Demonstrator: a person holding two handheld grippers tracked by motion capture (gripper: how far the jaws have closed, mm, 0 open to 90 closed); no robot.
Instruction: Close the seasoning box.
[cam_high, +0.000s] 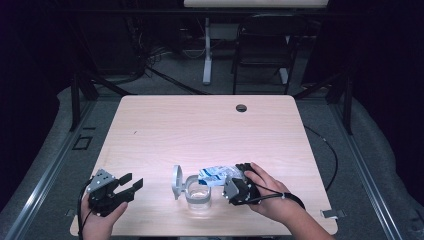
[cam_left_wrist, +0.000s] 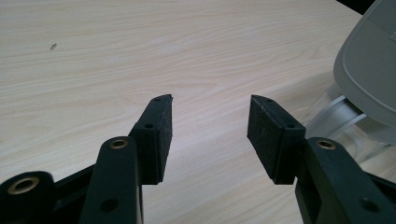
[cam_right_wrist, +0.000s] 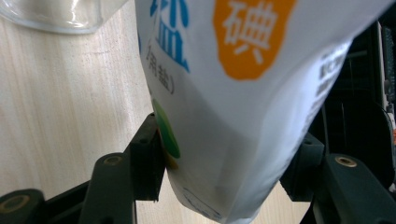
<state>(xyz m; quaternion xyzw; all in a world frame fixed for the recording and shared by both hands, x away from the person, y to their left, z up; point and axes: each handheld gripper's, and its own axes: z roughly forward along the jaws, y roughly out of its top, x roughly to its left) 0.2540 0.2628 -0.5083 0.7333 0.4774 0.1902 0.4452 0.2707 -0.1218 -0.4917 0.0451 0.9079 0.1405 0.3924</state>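
My right gripper (cam_high: 231, 176) is shut on a white pouch (cam_high: 215, 174) with blue and orange print, holding it tilted over a clear glass jar (cam_high: 198, 196). The jar's grey hinged lid (cam_high: 177, 181) stands open to its left. In the right gripper view the pouch (cam_right_wrist: 233, 70) sits squeezed between both jaws of the right gripper (cam_right_wrist: 224, 154), with the jar (cam_right_wrist: 60, 14) at the top left. My left gripper (cam_high: 132, 181) rests at the table's near left, open and holding nothing. In the left gripper view, the left gripper (cam_left_wrist: 210, 126) points at bare wood, with the lid (cam_left_wrist: 369, 65) at the right edge.
The light wooden table (cam_high: 200, 125) has a round cable hole (cam_high: 241, 108) near its far edge. A dark chair (cam_high: 260, 50) and a white desk leg (cam_high: 207, 50) stand beyond it. A small metal clip (cam_high: 332, 214) sits at the near right corner.
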